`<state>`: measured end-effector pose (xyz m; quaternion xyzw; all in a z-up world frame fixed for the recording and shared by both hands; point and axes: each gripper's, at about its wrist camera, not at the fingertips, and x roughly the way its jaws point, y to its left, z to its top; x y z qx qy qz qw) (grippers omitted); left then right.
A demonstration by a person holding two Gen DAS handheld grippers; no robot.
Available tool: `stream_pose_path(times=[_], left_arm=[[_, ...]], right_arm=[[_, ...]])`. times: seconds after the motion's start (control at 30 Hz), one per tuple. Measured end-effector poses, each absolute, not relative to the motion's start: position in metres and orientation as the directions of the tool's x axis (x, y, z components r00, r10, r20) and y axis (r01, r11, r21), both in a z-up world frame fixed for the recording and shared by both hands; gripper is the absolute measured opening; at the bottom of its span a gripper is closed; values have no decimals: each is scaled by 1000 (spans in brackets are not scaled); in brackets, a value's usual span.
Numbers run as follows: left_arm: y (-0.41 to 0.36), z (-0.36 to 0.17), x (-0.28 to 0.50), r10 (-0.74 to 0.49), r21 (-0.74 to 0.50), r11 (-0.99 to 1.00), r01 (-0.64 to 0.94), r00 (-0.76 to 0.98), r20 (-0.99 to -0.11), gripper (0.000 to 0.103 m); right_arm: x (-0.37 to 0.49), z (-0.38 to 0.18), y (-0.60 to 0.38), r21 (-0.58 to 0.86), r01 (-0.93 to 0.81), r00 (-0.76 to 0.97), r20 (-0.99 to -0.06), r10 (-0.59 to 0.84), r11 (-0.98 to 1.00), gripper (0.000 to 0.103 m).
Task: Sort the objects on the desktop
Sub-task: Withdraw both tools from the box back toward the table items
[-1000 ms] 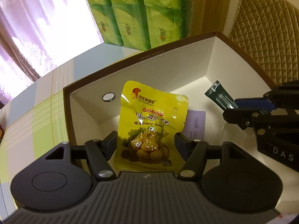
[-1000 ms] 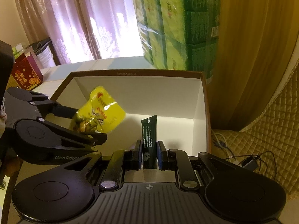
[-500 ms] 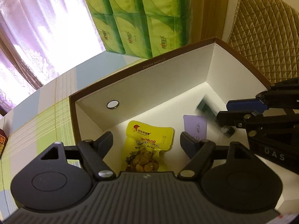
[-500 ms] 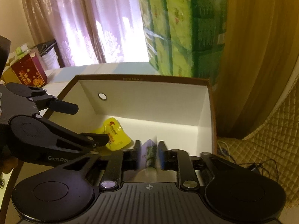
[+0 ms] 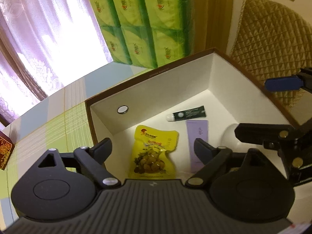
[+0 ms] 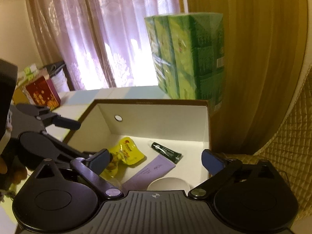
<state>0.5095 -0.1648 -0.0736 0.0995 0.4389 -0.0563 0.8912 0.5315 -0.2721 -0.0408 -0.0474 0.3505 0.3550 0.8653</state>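
Note:
A brown box with a white inside [image 5: 148, 95] [image 6: 156, 120] holds a yellow snack pouch [image 5: 154, 154] [image 6: 124, 156], a dark green tube [image 5: 187, 114] [image 6: 165, 152], a lilac tube [image 5: 197, 142] [image 6: 152, 169] and a white round lid [image 6: 168, 183]. My left gripper [image 5: 153, 150] is open and empty above the pouch. My right gripper [image 6: 156, 159] is open and empty above the box's near side; it also shows at the right of the left wrist view [image 5: 273, 109].
A stack of green tissue packs [image 5: 140, 19] [image 6: 185, 58] stands behind the box. A red box [image 6: 42, 93] [image 5: 4, 152] sits at the table's left. Curtains hang behind. A quilted chair back [image 5: 273, 42] is to the right.
Both grippers opened and let go: the yellow pouch and the dark green tube dropped into the box and now lie flat. Both grippers have risen and pulled back.

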Motion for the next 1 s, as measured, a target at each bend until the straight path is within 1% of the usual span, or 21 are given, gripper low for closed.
stream_pose_path(times=[0.17,0.23,0.37,0.6,0.77,0.93,1.0], left_arm=[[-164,-64,494,-20,105,980,168,613,-789,96],[-163,-59,485,-18,106,981,162,620,-784,98],[-165,-48,466,1,126,980,152,636,-772,99],[-171,-33,426,35,165,977,137,657,-753,99],[-169,-26,399,25,136,984,118,660,-751,99],[-168,-22,371,44,144,985,98,662,-748,99],[-166,-20,359,30,124,988,97,656,-754,99]], right_arm=[[519,-30,-283,194,-637,509,-621,596,746,101],[513,-26,-288,207,-626,515,-614,598,752,101],[499,-17,-296,222,-615,527,-597,604,757,101],[467,-4,-301,142,-599,572,-613,545,788,101],[445,-3,-308,143,-594,574,-614,542,792,101],[421,-2,-312,117,-583,596,-612,521,804,101],[412,-1,-314,114,-580,598,-612,517,806,101]])
